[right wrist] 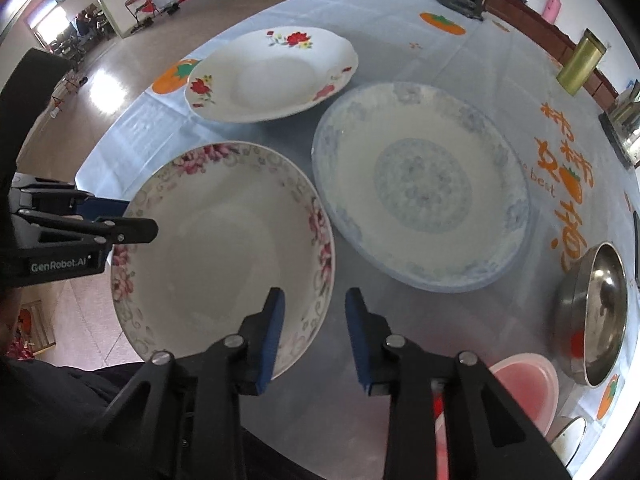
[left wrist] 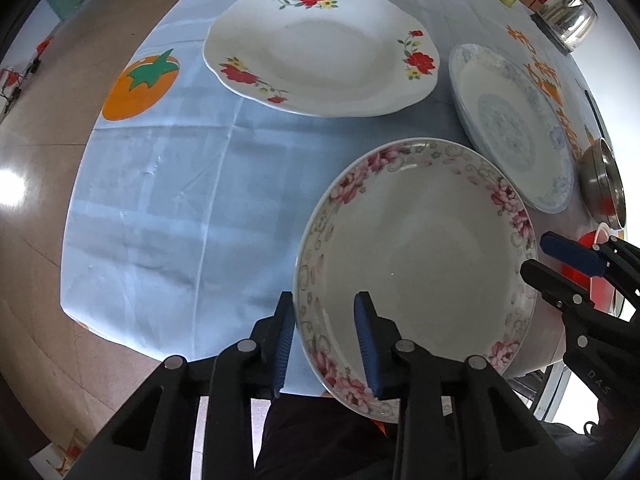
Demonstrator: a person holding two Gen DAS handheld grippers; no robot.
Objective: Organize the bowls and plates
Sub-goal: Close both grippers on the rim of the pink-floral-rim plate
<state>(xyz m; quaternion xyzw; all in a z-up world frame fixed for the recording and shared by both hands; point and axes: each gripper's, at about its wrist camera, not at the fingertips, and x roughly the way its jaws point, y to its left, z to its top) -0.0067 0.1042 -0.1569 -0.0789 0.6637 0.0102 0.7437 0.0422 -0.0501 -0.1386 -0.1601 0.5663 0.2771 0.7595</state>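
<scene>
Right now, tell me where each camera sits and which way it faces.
Left wrist: on the left gripper, facing down at the pink-flowered white plate; its fingers straddle the near-left rim.
Right wrist: on the right gripper, tilted down over the same plate's right rim; dark clothing shows below.
Shared: that plate, the red-flowered plate, the blue-patterned plate, each other's gripper.

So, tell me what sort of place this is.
Probably a dining area in a large tiled hall: a round table under a persimmon-print tablecloth, set with plates such as the pink-flowered plate, with a folding chair on open floor behind.
</scene>
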